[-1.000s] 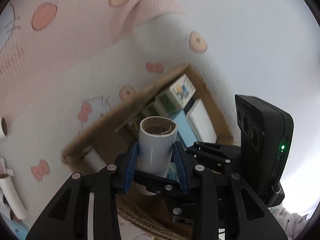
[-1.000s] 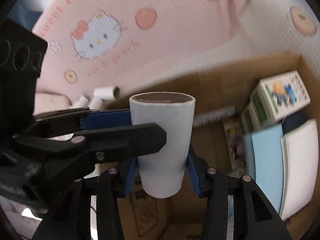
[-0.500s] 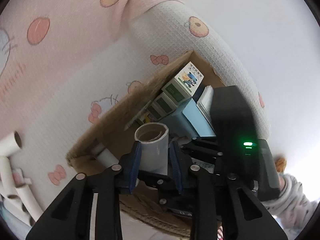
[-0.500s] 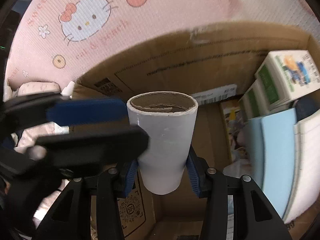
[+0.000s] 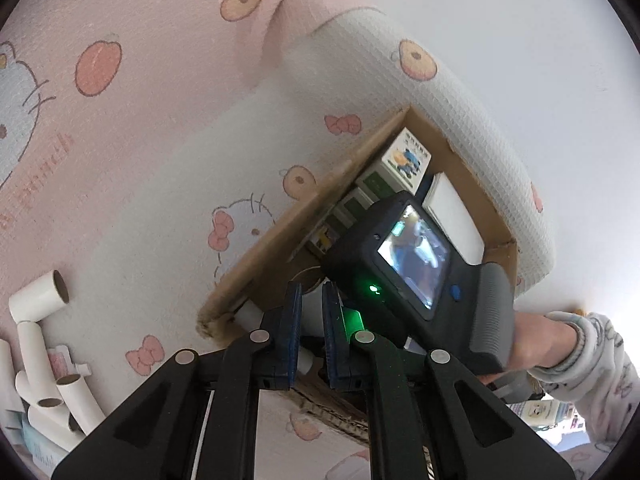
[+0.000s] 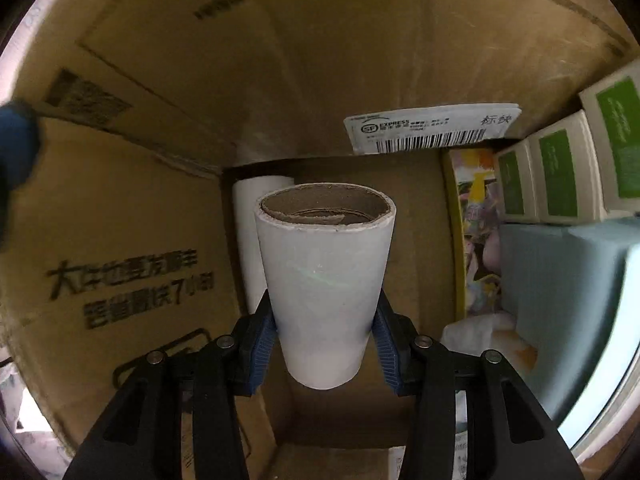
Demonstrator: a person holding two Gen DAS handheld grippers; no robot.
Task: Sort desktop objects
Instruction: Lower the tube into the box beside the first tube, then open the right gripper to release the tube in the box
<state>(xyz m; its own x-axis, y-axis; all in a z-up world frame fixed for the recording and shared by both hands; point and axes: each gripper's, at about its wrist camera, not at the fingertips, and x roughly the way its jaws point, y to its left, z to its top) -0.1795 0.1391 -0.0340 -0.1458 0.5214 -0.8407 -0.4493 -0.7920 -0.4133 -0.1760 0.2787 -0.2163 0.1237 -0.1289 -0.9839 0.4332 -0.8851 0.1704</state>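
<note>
A white cardboard tube (image 6: 324, 280) with a brown inside stands upright between the blue pads of my right gripper (image 6: 324, 322), which is shut on it. It hangs inside the brown cardboard box (image 6: 160, 160), above the floor, with another white tube (image 6: 250, 240) behind it in the corner. My left gripper (image 5: 312, 292) is above the box's near corner. Its jaws are closing and stand a narrow gap apart, with nothing between them. The right gripper's black camera body (image 5: 412, 256) fills the box's mouth (image 5: 280, 232) just beyond.
In the box's right half are green-labelled cartons (image 6: 556, 176), a blue-grey book (image 6: 560, 272), a colourful booklet (image 6: 476, 232) and a shipping label (image 6: 432, 132). Several loose white tubes (image 5: 40, 300) lie on the pink cartoon-print bedding at the left. A hand in a patterned sleeve (image 5: 552, 340) holds the right gripper.
The left pads have let go of the tube and drawn almost together. The right gripper, still clamped on the tube, has sunk from above the box's rim to deep inside the box.
</note>
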